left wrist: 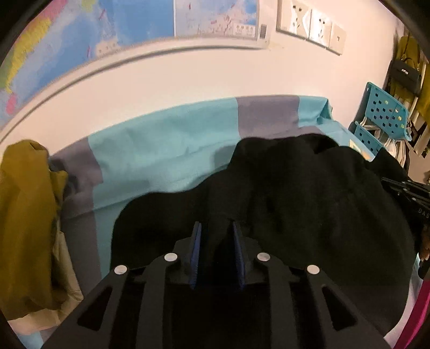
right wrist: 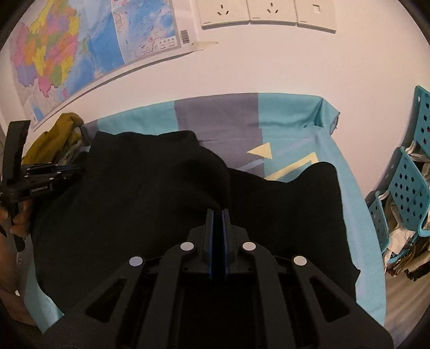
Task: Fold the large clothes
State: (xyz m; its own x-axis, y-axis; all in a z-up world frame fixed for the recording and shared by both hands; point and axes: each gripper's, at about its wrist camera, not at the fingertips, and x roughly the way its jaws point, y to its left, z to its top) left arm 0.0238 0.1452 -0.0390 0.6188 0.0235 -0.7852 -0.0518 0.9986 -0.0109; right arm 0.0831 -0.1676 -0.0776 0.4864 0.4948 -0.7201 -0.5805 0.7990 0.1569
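Observation:
A large black garment (left wrist: pixel 309 193) lies rumpled across a table with a teal and grey cloth (left wrist: pixel 166 150). My left gripper (left wrist: pixel 217 228) is shut on a raised fold of the black garment between its blue pads. The garment also fills the middle of the right wrist view (right wrist: pixel 150 182). My right gripper (right wrist: pixel 217 214) has its blue pads almost together, pinching a thin ridge of the black garment. The left gripper (right wrist: pixel 48 177) also shows at the left edge of the right wrist view, at the garment's left side.
An olive-yellow garment (left wrist: pixel 27 220) is heaped at the table's left end, also in the right wrist view (right wrist: pixel 56 137). Teal perforated shelves (right wrist: pixel 405 188) with stuffed items stand to the right. A wall with a map (right wrist: pixel 67 53) and sockets (right wrist: pixel 266 12) backs the table.

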